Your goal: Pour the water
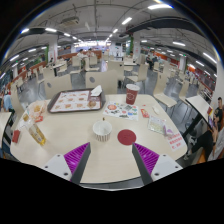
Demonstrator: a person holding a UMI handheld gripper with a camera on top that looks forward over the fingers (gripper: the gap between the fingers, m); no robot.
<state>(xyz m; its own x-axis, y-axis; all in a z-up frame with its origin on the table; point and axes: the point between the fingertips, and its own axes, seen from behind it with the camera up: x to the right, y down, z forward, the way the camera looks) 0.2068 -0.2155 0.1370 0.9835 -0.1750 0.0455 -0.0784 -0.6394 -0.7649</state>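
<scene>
Red cup (pixel 131 94), the likeliest vessel for the pouring task, stands upright in the upper centre of the frame, on the far half of a pale round table (pixel 60 135) and well beyond the gripper (pixel 110 156); whether it holds water cannot be told. The two fingers appear at the bottom of the frame, spread wide with their magenta pads (pixel 76 154) facing inward and nothing between them, a stance suited to an approach, not a grasp. Just ahead of the fingers, near centre frame, sits a white paper cup (pixel 101 129) with a fluted wall, and to its right a flat red disc (pixel 126 137), perhaps a lid or coaster. A tray (pixel 74 101) carrying small items lies at upper left of the table, with a patterned plate (pixel 122 110) to its right, just in front of the red cup. Bottles or packets (pixel 35 132) lie at the left edge; papers (pixel 166 133) at the right. Chairs and further tables fill the hall behind, under ceiling strip lights. The task appears not yet begun: no vessel is held or tilted.
</scene>
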